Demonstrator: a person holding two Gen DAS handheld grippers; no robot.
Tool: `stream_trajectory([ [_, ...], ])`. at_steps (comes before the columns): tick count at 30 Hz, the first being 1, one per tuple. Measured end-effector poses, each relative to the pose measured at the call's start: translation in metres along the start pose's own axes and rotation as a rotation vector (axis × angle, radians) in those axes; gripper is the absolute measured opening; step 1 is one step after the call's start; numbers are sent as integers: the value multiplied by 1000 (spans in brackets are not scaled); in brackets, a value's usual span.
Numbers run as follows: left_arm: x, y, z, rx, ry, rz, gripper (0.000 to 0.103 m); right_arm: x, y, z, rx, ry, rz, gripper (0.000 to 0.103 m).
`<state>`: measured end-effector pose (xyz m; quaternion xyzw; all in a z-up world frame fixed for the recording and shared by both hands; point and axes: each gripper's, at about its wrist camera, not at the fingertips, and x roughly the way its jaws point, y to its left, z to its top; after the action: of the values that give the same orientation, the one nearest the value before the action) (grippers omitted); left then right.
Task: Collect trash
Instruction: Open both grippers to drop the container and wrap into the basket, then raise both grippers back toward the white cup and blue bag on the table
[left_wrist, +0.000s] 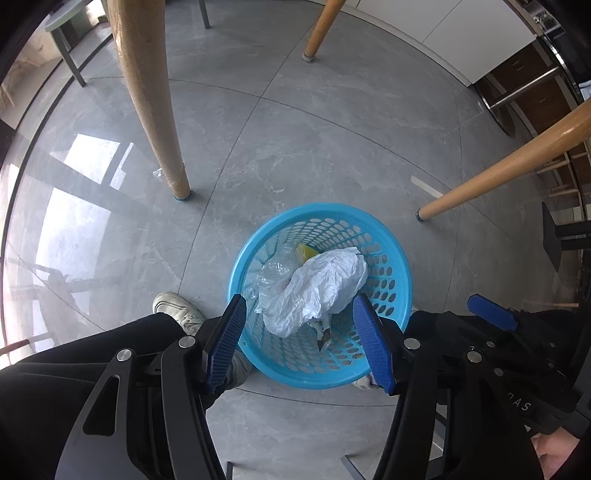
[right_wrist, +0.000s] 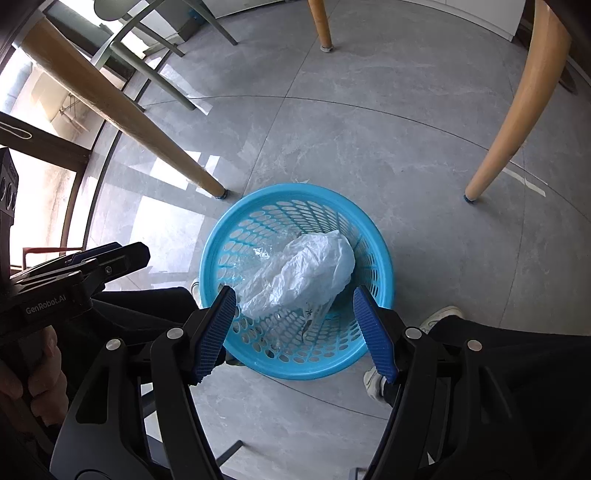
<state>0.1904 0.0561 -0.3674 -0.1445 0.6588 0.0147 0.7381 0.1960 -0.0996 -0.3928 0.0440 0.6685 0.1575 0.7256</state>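
Observation:
A round blue perforated basket (left_wrist: 391, 243) stands on the grey tiled floor; it also shows in the right wrist view (right_wrist: 373, 236). Inside lie a crumpled white plastic bag (left_wrist: 325, 284) (right_wrist: 310, 269), clear plastic film (left_wrist: 273, 273) (right_wrist: 258, 258) and a yellow scrap (left_wrist: 308, 253). My left gripper (left_wrist: 299, 339) is open and empty, held above the basket's near rim. My right gripper (right_wrist: 295, 332) is open and empty, also above the near rim. A small clear wrapper (left_wrist: 159, 173) lies on the floor beside a table leg.
Wooden table legs (left_wrist: 147, 96) (left_wrist: 509, 166) (right_wrist: 122, 110) (right_wrist: 517, 110) stand around the basket. The person's legs and white shoes (left_wrist: 177, 306) (right_wrist: 439, 317) flank the basket. A green chair (right_wrist: 147, 55) stands at the far left by the window.

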Motion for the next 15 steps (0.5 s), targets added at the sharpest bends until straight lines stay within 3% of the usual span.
stream_trajectory([
  [8,-15,-1,-13,14,-19,19,60,-19,-3,-10,-5,-31,-11,66],
  [9,-18,-1,-16,16,-21,22,60,-23,-2,-12,-5,-36,-17,70],
  [10,-21,-1,-18,19,-27,29,60,-27,-2,-14,-5,-43,-28,75],
  [15,-39,-11,-32,91,-78,106,62,-48,2,-25,-25,-79,-47,75],
])
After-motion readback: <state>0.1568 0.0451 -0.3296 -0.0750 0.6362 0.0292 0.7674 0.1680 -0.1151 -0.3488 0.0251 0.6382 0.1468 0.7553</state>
